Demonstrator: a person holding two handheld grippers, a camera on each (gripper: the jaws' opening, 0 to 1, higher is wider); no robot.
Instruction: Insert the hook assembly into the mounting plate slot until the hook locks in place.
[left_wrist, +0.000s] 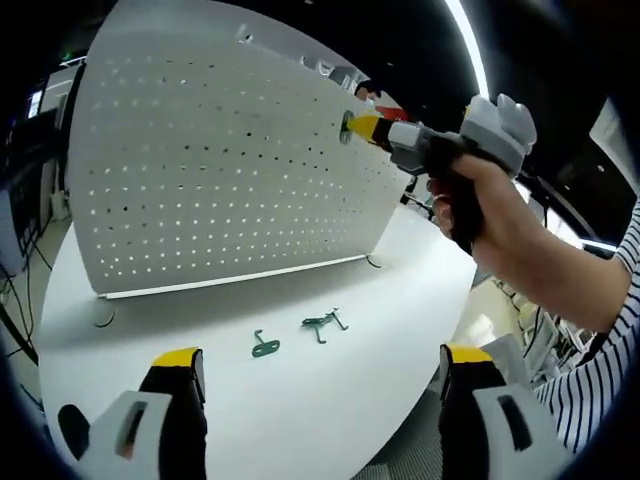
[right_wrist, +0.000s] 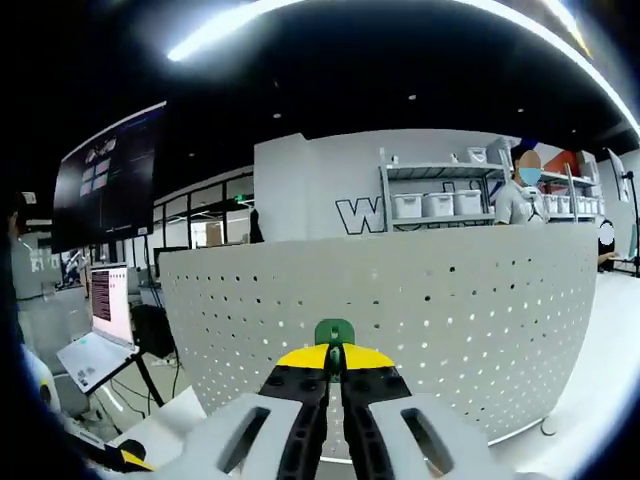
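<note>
Now, hook in play: a green hook (right_wrist: 334, 333) is pinched at the tips of the right tool (right_wrist: 334, 372), its head touching the face of the perforated mounting plate (right_wrist: 440, 300).
Right tool: clamped tight on the hook, jaws together and aimed square at the plate; judging by that straight-on approach, the aim is to drive the hook's prongs directly into the holes.
Seen from the left: the right tool (left_wrist: 362, 128) meets the plate (left_wrist: 200, 150) high up near its right edge, with a hand (left_wrist: 480, 195) wrapped around the grip behind it.
Lock status: cannot tell whether the hook has seated; it looks pressed to the surface, so I'd call this the insertion step itself.
Plate: standing upright on small feet on the white table (left_wrist: 330, 400), which leaves the holes facing the person.
Spare hooks: green ones lie flat on the table in front of the plate, a single hook (left_wrist: 265, 346) and a pair of hooks (left_wrist: 322, 323) just beside it, well apart from the action.
Left tool: released, jaws (left_wrist: 325, 380) spread wide with nothing between, hanging low over the table, probably held back to keep everything in sight.
Risk: a slight tilt could make the prongs miss their holes.
</note>
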